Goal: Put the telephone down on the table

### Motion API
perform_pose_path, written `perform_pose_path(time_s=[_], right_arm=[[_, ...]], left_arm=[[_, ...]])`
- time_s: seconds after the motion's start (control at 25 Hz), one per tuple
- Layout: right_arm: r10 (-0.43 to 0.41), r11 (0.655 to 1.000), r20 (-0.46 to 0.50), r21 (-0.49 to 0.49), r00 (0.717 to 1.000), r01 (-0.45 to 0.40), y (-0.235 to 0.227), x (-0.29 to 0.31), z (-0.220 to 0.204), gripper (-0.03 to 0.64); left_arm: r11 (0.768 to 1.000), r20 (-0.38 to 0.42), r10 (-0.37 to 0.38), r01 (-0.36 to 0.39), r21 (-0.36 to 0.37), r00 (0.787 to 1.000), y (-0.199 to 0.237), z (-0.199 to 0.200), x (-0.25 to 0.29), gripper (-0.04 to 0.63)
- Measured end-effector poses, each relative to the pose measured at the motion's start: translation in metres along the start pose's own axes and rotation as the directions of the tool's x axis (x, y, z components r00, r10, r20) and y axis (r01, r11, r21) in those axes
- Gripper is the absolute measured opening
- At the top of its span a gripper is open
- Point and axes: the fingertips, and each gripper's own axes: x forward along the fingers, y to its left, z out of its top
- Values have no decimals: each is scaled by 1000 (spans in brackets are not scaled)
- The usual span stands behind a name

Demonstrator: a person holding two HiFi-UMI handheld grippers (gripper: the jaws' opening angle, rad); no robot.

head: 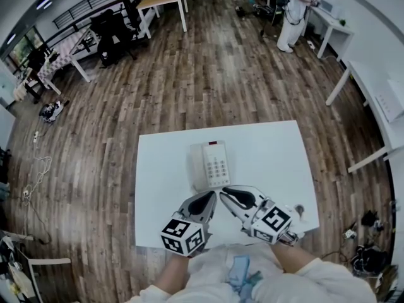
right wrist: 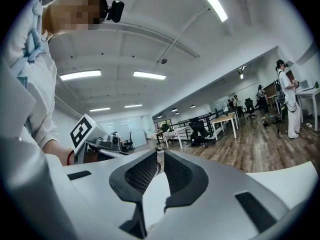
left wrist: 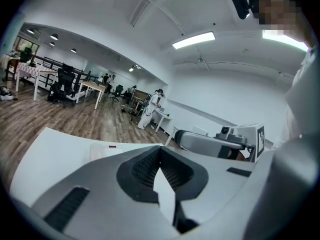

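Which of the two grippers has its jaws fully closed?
The left gripper: its jaws meet at the tips, while the right gripper shows a slight gap.

Telephone (head: pixel 212 164) on table (head: pixel 271 150), left gripper (head: pixel 211 196) beside right gripper (head: pixel 225 191)

The table (head: pixel 278 150) lay bare left, right and beyond the telephone (head: pixel 211 164); the left gripper (head: pixel 207 198) and right gripper (head: pixel 228 193) crowded its near side.

Telephone (head: pixel 213 163) key markings too small
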Motion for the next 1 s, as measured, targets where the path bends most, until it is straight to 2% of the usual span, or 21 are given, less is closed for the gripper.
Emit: perform_pose_path(time_s=[0.2, 0.48, 0.64, 1.0], right_arm=[[-4, 1000, 22, -26, 1000, 5, -1, -2, 6, 66], [4, 995, 68, -96, 998, 3, 5, -7, 28, 66], [-5, 996, 65, -93, 998, 11, 6, -11, 32, 63], [-11, 997, 69, -81, 998, 16, 1, -11, 38, 38]], left_arm=[[999, 127, -27, 22, 41, 992, -7, 24, -8, 1], [993, 219, -51, 26, 116, 974, -21, 47, -18, 2], [987, 218, -71, 37, 156, 973, -31, 49, -18, 2], [987, 201, -78, 47, 156, 976, -29, 49, -16, 2]])
